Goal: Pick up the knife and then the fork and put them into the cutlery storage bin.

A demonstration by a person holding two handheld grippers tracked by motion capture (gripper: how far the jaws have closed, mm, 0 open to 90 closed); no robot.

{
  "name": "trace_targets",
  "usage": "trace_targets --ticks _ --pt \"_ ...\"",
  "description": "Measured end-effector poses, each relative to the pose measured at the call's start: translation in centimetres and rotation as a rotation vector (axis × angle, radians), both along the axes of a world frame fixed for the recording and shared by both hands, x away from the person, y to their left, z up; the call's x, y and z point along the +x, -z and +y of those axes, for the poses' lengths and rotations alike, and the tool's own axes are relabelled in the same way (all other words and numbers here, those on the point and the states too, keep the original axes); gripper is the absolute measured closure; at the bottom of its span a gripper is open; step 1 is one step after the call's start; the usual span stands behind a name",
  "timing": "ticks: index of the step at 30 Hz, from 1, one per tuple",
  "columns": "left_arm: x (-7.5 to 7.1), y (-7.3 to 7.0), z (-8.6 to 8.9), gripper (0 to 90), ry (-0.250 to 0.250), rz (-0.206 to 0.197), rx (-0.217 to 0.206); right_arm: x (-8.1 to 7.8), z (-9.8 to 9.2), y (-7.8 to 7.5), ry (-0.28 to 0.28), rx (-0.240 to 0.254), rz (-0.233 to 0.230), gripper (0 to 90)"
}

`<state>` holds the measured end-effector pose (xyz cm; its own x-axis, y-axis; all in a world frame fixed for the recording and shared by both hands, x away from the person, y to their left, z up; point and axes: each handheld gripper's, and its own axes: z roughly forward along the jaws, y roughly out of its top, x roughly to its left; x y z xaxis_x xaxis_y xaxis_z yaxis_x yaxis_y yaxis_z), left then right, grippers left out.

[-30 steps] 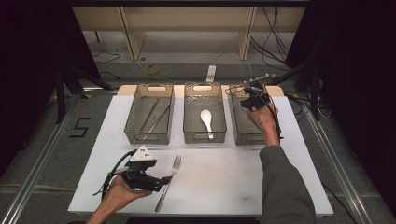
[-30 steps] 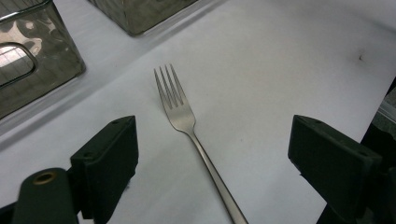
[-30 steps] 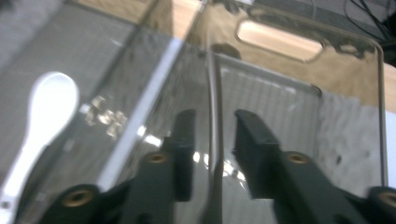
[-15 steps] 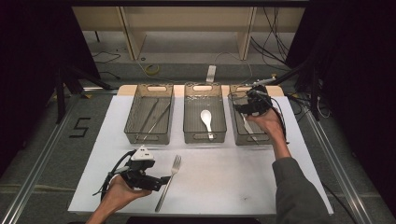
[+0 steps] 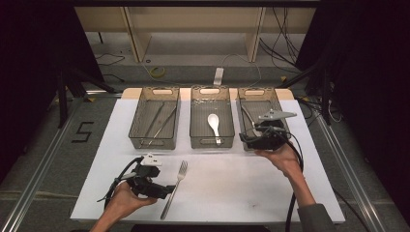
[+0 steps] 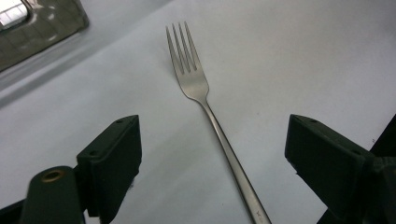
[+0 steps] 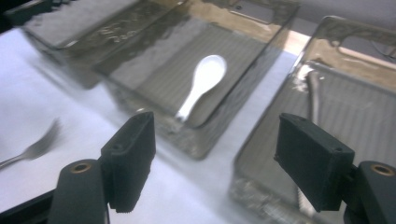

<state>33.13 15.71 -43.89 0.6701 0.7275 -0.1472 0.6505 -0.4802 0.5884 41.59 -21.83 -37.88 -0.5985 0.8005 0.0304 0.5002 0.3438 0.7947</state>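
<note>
Nearest you, your left gripper (image 5: 167, 189) rests low over the front of the white tabletop (image 5: 227, 193), held in your left hand (image 5: 126, 198); its jaws stand wide apart and grasp nothing. The fork (image 5: 175, 186) lies flat on the bare white surface just beside that gripper's tips. In the left gripper view the fork (image 6: 212, 116) runs up between the two spread pads without touching either. Its long axis runs near to far with a slight lean to the right, handle end toward you, tines pointing away toward the trays. Farther out and to the right, your right gripper (image 5: 254, 137) hangs over the near end of the right tray (image 5: 263, 92), carried by your right hand (image 5: 283, 157). Its jaws have just been opening and now stand released, nothing between them. A long metal utensil, blurred, lies in that tray. The middle tray (image 5: 211, 92) holds a white spoon (image 5: 214, 124), bowl away from you. The left tray (image 5: 155, 93) holds thin dark sticks, hard to tell more. All three grey trays stand side by side at the far edge of the tabletop. Beyond them: grey floor, loose cables, pale wooden shelf legs, dark curtains either side, a "5" marked on the floor at left.
</note>
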Motion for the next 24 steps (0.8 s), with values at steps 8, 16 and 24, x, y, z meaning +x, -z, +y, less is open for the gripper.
trace_targets --ticks 8,16,24 --pt "-0.2 0.3 -0.6 24.7 0.022 0.023 0.04 -3.9 -0.6 1.9 -0.018 0.057 -0.017 29.4" --pt "-1.0 0.5 -1.4 52.2 0.128 0.045 0.0 -6.5 -0.4 3.3 -0.042 0.07 -0.026 29.8" --pt "-1.7 1.3 -2.5 83.9 0.206 0.084 0.023 -8.3 -0.4 3.9 -0.031 0.122 -0.05 26.9"
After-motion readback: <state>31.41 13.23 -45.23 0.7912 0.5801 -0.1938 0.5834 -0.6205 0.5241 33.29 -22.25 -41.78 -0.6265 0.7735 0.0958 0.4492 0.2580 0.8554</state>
